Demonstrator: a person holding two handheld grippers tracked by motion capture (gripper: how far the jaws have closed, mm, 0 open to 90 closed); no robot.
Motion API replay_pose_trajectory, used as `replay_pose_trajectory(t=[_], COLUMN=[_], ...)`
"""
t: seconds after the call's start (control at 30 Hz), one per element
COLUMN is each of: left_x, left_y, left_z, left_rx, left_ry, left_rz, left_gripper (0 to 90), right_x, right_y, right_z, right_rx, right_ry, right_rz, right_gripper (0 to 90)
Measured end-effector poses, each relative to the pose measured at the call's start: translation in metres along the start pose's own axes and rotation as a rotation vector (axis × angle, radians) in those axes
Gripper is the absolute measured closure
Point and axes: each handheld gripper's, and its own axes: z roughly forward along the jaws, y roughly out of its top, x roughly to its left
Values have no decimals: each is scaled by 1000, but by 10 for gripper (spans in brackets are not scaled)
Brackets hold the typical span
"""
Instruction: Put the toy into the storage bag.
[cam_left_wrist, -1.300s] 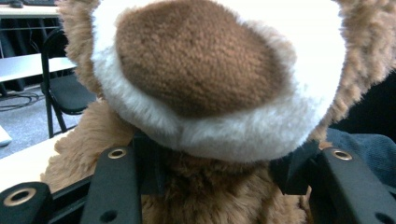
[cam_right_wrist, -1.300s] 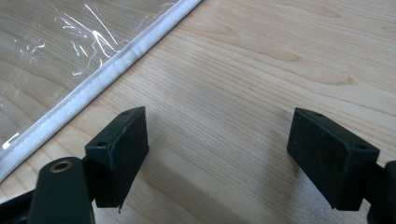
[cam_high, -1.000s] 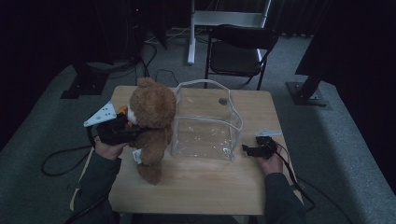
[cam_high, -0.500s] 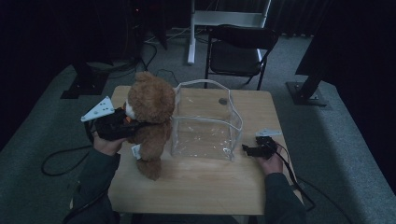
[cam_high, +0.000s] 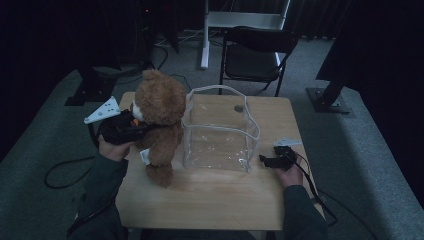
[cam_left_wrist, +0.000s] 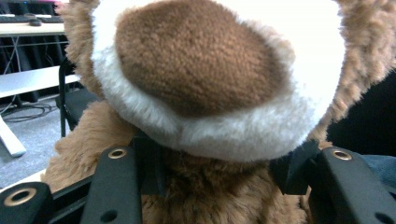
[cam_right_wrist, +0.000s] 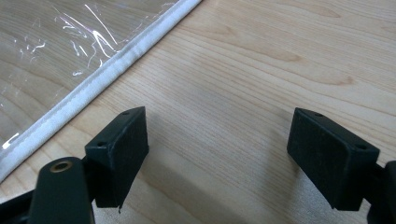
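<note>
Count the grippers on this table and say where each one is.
2. The left gripper is at the table's left edge, clamped on the teddy bear. The right gripper rests open on the wooden table, beside the clear bag.

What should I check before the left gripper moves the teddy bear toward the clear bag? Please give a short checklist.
1. Left gripper fingers press the teddy bear at its neck: ok.
2. Bear is off the table: cannot tell; its lower foot looks on or just above the wood.
3. Clear bag stands upright with its top open: ok.
4. Bag mouth is wide enough for the bear: cannot tell.
5. Right gripper steadies the bag: not ok; its fingers are open on bare wood beside the bag's white edge.
</note>
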Motion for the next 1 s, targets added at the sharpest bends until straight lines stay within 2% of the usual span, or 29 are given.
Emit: replay_pose_trajectory(t=[0.3, 1.0], left_x=[4, 18], left_y=[10, 22], left_z=[-1, 3], left_rx=[-10, 10], left_ry=[18, 71], left_rz=[1, -9], left_gripper=[471, 472], right_x=[0, 0], right_y=[0, 0], right_z=[0, 0], right_rx=[0, 0], right_ry=[0, 0], right_rz=[0, 0], right_gripper=[196, 196])
